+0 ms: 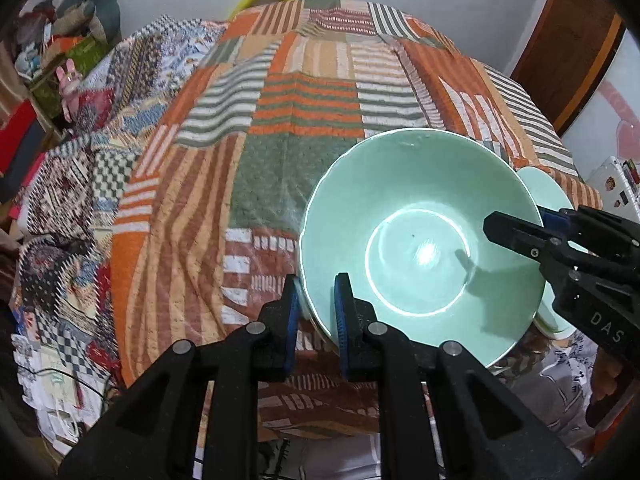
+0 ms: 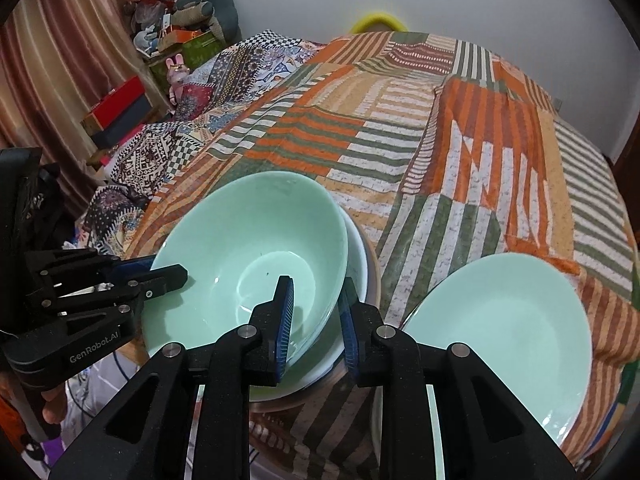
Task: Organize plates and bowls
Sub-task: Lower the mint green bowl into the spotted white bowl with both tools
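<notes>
A mint-green bowl (image 1: 420, 240) (image 2: 256, 256) is held tilted over a stack of a white dish (image 2: 358, 264) and a brownish plate rim (image 2: 374, 276) on the patchwork bedspread. My left gripper (image 1: 316, 312) is shut on the bowl's near-left rim; it shows at the left of the right wrist view (image 2: 168, 272). My right gripper (image 2: 316, 316) straddles the bowl's opposite rim with a gap between the pads; it shows at the right of the left wrist view (image 1: 516, 224). A second mint-green plate (image 2: 500, 328) lies to the right, partly seen behind the bowl in the left wrist view (image 1: 548, 196).
The orange, green and white patchwork bedspread (image 1: 312, 92) (image 2: 460, 140) covers the bed. A second patterned quilt (image 2: 192, 120) lies on its left. Boxes and soft toys (image 2: 176, 40) pile by the curtain. A wooden door (image 1: 568, 48) is far right.
</notes>
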### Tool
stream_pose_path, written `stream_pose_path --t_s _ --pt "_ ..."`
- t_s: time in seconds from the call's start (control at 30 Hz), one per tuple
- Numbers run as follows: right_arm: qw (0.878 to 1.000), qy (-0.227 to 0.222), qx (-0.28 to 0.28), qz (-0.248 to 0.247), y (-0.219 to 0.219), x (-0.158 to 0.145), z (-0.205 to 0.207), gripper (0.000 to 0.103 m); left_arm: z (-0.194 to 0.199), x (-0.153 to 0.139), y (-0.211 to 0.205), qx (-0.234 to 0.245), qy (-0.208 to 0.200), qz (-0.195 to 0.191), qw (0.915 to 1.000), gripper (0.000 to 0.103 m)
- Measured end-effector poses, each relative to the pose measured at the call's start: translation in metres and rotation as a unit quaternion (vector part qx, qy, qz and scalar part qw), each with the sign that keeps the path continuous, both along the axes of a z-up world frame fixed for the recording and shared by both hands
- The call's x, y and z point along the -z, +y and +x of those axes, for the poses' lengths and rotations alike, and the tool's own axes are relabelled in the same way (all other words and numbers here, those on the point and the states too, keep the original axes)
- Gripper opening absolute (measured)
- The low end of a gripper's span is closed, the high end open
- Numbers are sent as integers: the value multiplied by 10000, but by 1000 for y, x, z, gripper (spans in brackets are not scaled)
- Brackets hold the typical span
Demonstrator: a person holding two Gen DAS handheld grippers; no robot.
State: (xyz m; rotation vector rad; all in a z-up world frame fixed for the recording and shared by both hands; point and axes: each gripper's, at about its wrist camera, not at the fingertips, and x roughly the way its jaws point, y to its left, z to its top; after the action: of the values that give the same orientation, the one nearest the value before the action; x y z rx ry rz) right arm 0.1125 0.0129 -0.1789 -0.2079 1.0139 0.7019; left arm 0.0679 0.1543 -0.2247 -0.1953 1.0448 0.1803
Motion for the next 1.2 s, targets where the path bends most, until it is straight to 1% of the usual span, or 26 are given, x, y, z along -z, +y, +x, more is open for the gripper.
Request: stream_pose_path --t_s 0.07,0.13,0.27,0.33,0.37,0.43,0.47,0.63,0.83,1.03,1.07,1.13,1.2 --pt "10000 4 -5 39 -1 -2 1 23 -2 -8 0 17 -131 70 9999 15" --pt "10000 42 -11 77 -1 -3 2 28 -4 -16 2 11 -250 77 9997 18" --pt "9999 56 -25 106 -1 -3 1 29 -10 -27 11 -82 -421 18 9991 20" --pt "10000 -43 -24 63 -1 -5 -2 29 -13 -28 15 -139 -460 -18 9988 29" --pt "9999 -171 11 -16 -2 -7 -4 33 -15 -28 17 -158 -473 -33 9988 31" --pt "9987 -496 40 -50 -4 -13 -8 52 -17 -27 21 -194 -501 -104 9985 34" --pt "9983 -585 39 -15 -6 -15 -9 54 -18 -25 22 -194 -505 -170 9984 34" --pt "9988 -469 109 94 -14 -16 -2 55 -21 -16 24 -221 -457 -383 9980 37" --pt "9991 79 270 306 -23 1 6 55 -17 3 22 -169 -288 -675 9972 38" --pt "9974 465 319 441 -26 13 10 55 -10 21 20 -135 -141 -895 9958 38" --pt "9972 497 323 453 -26 15 11 54 -8 23 19 -126 -136 -930 9955 38" --pt "9964 592 335 506 -27 18 13 47 -5 26 19 -105 -134 -977 9951 38" --pt "9942 787 342 646 -27 22 15 42 -2 29 18 -65 -124 -985 9950 38"
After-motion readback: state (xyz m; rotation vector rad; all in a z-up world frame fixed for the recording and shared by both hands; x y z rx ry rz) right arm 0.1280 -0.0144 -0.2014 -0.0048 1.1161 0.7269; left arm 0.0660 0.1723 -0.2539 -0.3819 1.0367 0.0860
